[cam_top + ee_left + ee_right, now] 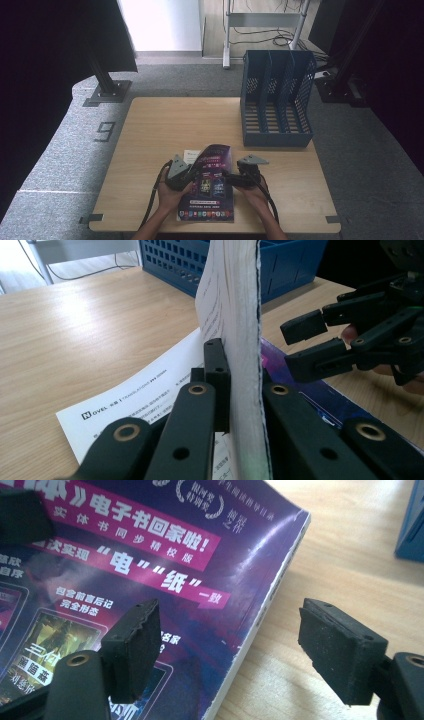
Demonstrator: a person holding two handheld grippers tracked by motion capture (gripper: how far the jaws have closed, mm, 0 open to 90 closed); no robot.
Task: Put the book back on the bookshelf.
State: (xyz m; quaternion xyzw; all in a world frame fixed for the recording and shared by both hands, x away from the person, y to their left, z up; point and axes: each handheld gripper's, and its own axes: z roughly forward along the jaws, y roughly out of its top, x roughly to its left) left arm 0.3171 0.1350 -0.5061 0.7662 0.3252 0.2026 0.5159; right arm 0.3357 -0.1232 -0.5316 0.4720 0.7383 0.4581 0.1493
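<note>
Left gripper [235, 405] pinched the book's [207, 187] lifted pages; right gripper [240, 645] hovered with jaws wide beside its edge. Step judged: opening the book on the desk [165, 125]. Next move likely needs the right gripper to steady the cover.

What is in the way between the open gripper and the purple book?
Nothing visible. The right gripper hangs open just over the purple book, its jaws either side of the book's edge. The left gripper already clamps the lifted pages.

Wooden table [165, 125] with purple magazine [209, 197], blue file rack [276, 107].
</note>
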